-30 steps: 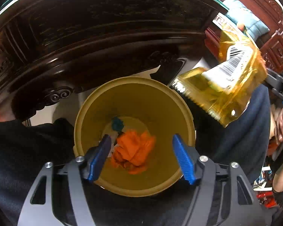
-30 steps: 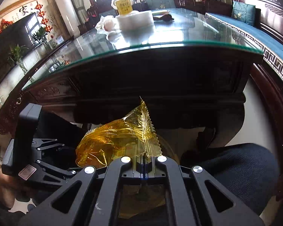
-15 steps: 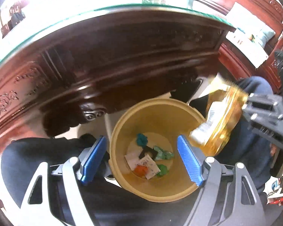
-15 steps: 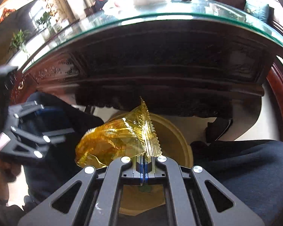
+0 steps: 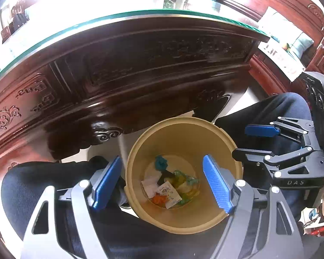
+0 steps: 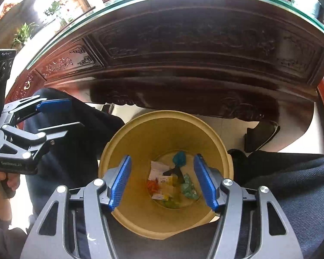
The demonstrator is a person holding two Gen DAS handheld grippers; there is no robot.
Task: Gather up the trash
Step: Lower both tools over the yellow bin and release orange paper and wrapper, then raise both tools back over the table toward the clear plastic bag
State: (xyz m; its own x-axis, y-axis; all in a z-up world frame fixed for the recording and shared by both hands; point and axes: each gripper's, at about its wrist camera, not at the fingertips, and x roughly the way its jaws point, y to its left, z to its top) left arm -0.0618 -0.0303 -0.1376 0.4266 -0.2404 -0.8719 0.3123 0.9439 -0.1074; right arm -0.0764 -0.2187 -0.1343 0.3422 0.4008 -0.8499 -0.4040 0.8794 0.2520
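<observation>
A tan round trash bin (image 5: 140, 151) (image 6: 127, 142) stands on the floor between the person's knees. At its bottom lie several scraps: a teal wad (image 5: 161, 162) (image 6: 179, 158), white papers (image 5: 168, 192) (image 6: 157, 168), an orange scrap (image 5: 158, 199) (image 6: 152, 186), a green wrapper (image 6: 189, 188) and the clear yellow wrapper (image 5: 183, 184) (image 6: 170, 202). My left gripper (image 5: 162, 184) (image 6: 60, 116) is open and empty above the bin. My right gripper (image 6: 162, 182) (image 5: 248, 140) is open and empty above the bin.
A dark carved wooden table (image 5: 140, 64) (image 6: 194, 54) with a glass top overhangs just beyond the bin. The person's dark-trousered legs (image 5: 43, 190) (image 6: 291, 183) flank the bin. A dark shoe (image 6: 261, 136) lies on the pale floor to the right.
My right gripper opened and the yellow wrapper dropped into the bin. Both grippers now look down into the bin, the left raised higher than before.
</observation>
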